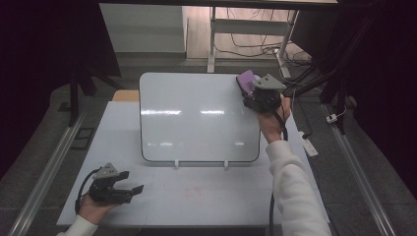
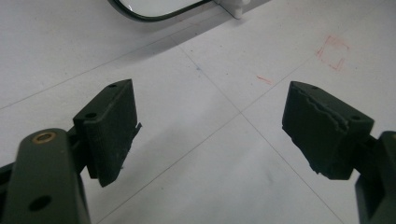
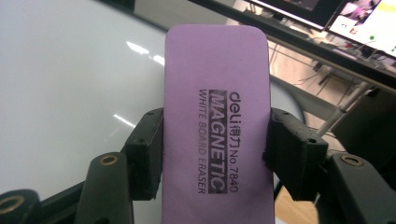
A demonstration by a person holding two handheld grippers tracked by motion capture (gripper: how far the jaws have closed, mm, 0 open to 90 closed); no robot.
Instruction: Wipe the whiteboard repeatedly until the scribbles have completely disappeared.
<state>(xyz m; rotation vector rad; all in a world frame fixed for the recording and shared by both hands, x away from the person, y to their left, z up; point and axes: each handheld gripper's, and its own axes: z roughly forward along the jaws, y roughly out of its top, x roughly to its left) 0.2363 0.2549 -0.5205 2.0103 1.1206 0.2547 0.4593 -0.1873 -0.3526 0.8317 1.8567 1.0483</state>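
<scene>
- While the right hand-held gripper [image 3: 212, 154] clamps the purple eraser [image 3: 217, 121] by its long sides, both pads pressing on it, the eraser sits at the far right corner of the whiteboard [image 1: 196, 118], as the high view shows it [image 1: 247, 80].
- The eraser's printed back faces the camera of the right gripper view, so its wiping face probably points toward the whiteboard; whether it already touches the surface I cannot tell.
- The whiteboard looks blank, with reflections of lamps and no writing that I can make out, so either little is left to wipe or the pass is only about to begin from that corner.
- The left hand-held gripper [image 1: 129, 187] rests near the counter's [image 1: 206, 196] near left part, well below the whiteboard's near edge, its jaws spread wide with nothing between them [image 2: 210, 126].
- Judging by this, the pick-up is done; what seems left is the sweep across the whiteboard and setting the eraser down.
</scene>
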